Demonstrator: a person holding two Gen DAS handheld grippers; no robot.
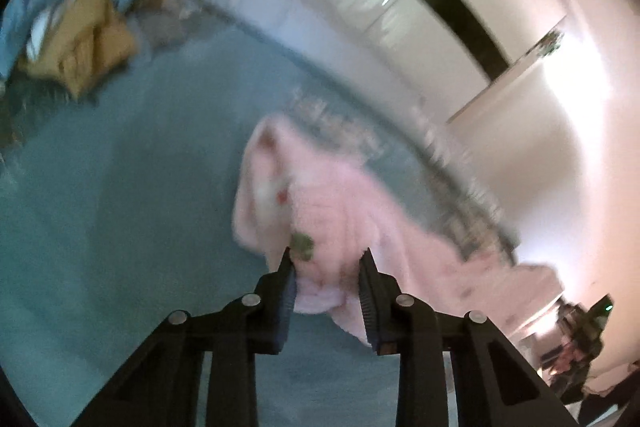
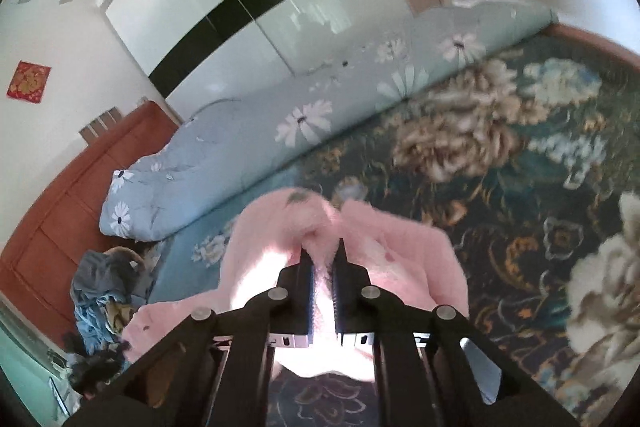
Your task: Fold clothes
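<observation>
Black two-finger left gripper (image 1: 327,257) spread apart, fluffy pink garment (image 1: 320,211) between (blurred), teal bedspread (image 1: 120,187), crumpled blue-and-mustard clothes pile (image 1: 76,27) far left

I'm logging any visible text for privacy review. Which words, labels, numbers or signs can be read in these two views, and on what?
None can be read.
Red square wall decoration: gold marks, too blurred to read.
Pink garment: small motifs only, no lettering visible.
</observation>
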